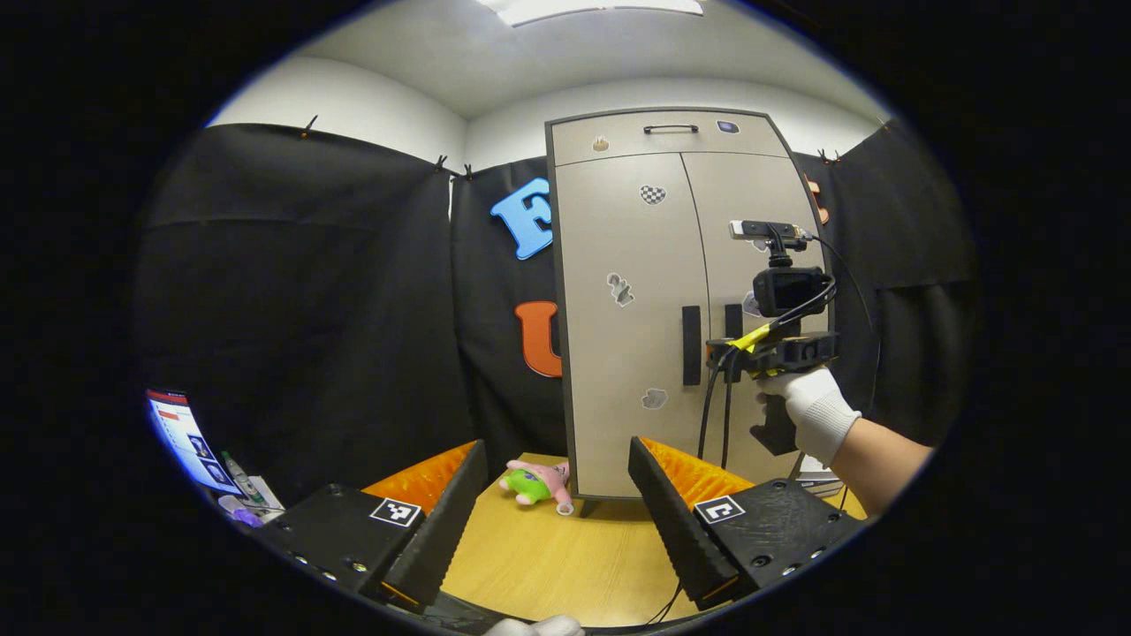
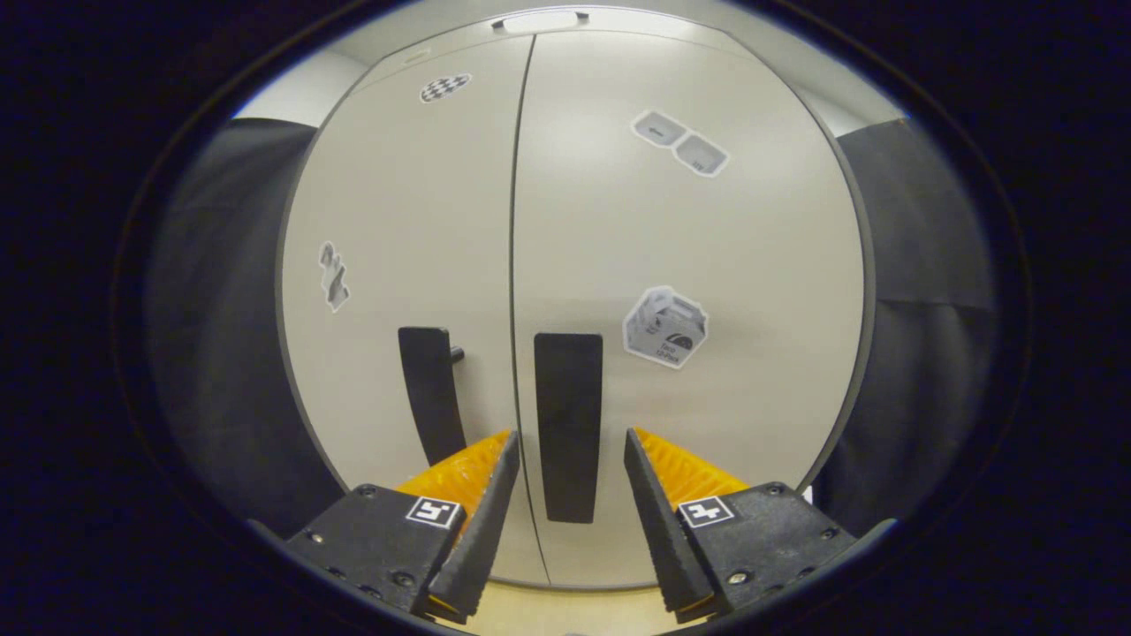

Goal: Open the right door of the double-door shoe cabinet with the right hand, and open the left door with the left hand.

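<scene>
Cabinet — upright on the table, both doors shut, seam running vertically between them. Right door carries a right handle, a flat bar with its long axis vertical, just beside the seam; left handle sits just across it on the left door.

Right gripper — fingers spread, empty, straddling the lower part of the right handle, which lies straight ahead between them; whether they touch it yet cannot be told. A gloved hand holds it close in front of the doors.

Left gripper — fingers spread, empty, well back from the cabinet; left handle lies ahead and up to its right.

Judgement: right side is far nearer, so closing on the vertical bar and pulling comes first.
</scene>
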### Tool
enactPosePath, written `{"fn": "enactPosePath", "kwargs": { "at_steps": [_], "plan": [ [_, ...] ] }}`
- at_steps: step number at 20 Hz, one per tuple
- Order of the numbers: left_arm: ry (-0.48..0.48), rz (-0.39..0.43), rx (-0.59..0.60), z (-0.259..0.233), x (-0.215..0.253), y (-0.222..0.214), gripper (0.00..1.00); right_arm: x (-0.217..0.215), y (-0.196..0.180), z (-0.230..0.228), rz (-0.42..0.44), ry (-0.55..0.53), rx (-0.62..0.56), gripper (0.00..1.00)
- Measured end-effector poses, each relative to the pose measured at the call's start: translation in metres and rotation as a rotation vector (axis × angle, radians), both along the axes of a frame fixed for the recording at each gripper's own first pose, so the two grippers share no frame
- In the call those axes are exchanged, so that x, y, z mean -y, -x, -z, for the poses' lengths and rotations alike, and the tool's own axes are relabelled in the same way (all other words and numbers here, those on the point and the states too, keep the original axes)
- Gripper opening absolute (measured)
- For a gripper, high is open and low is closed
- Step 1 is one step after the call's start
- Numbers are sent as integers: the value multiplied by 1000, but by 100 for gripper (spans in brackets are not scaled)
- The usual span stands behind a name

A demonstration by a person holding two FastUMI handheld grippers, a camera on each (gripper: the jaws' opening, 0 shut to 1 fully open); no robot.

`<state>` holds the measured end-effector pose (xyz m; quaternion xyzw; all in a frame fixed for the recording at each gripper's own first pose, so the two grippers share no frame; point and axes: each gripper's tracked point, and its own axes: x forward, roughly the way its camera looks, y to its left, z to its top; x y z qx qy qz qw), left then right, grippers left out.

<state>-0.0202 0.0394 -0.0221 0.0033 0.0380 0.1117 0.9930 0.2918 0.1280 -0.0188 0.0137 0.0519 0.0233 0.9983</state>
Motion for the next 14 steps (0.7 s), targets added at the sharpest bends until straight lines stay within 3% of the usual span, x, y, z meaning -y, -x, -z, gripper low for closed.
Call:
{"fn": "enactPosePath", "kwargs": {
  "at_steps": [3,7,14],
  "plan": [
    [8,1,-5,1,-1,-2,96,3,-6,2,23,-23,-6,65],
    [11,2,-1,0,-5,-3,96,-2,-13,10,0,-70,-38,39],
    [12,1,1,2,-12,1,96,0,-12,10,-6,29,-20,27]
  ]
}}
